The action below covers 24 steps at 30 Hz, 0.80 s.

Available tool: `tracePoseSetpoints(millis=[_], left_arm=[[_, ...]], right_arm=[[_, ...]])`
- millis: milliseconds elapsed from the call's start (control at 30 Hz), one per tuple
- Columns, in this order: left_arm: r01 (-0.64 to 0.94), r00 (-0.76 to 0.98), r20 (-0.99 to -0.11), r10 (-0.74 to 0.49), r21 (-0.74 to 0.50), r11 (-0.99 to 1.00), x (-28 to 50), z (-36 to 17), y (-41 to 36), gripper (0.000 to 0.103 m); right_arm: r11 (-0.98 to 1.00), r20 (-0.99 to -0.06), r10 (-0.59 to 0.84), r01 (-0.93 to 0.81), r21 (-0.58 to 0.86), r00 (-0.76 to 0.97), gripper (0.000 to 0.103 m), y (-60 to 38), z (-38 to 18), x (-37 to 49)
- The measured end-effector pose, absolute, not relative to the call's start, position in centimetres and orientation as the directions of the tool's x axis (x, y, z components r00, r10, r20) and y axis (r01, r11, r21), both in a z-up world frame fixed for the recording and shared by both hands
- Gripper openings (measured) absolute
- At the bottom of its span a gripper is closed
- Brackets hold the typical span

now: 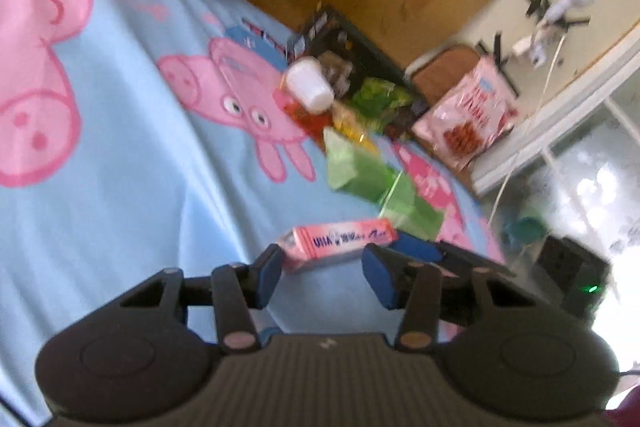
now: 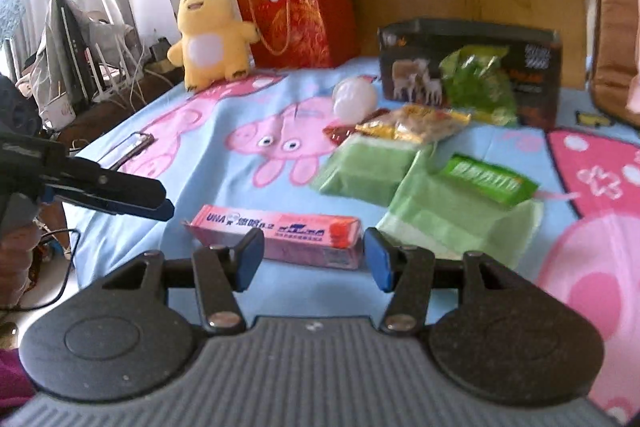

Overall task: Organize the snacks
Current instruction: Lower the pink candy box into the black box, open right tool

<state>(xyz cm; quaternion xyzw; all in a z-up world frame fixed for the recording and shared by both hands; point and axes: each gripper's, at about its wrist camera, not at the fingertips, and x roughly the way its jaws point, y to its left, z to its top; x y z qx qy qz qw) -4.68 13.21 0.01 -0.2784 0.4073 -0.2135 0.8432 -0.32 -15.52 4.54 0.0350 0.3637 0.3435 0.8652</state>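
Right wrist view: both tongs apart and empty, so straddle the pink candy box point(image 2: 276, 233) squarely with the right gripper point(image 2: 312, 257) before clamping, left gripper point(image 1: 322, 273) standing clear.

Each black gripper point(image 2: 313, 257) bears blue fingertip pads point(image 1: 269, 275).

I read "UHA" in blue letters on the long pink candy box point(image 2: 276, 233) lying on the bedsheet, followed by characters and what may be digits that I cannot make out. The same "UHA" mark shows on that box in my left wrist view. Printing on the green packet point(image 2: 490, 179) and the dark box point(image 2: 468, 61) is too blurred to read.
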Motion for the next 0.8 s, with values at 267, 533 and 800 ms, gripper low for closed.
tracePoseSetpoints(millis=[267, 533, 800], left_arm=[[0.204, 0.590, -0.588, -0.554, -0.555, 0.807, -2.9, 1.5, 10.8, 0.039], [0.304, 0.641, -0.517, -0.567, -0.507, 0.806, 0.6, 5.9, 9.4, 0.039], [0.380, 0.671, -0.474, -0.570, -0.441, 0.813, 9.2, 9.4, 5.6, 0.039]], right_arm=[[0.795, -0.609, 0.583, -0.534, 0.289, 0.538, 0.058, -15.5, 5.0, -1.6], [0.811, -0.502, 0.583, -0.499, 0.307, 0.639, 0.058, -17.2, 8.1, 0.4], [0.868, -0.460, 0.496, -0.435, 0.240, 0.737, 0.058, -18.4, 10.5, 5.9]])
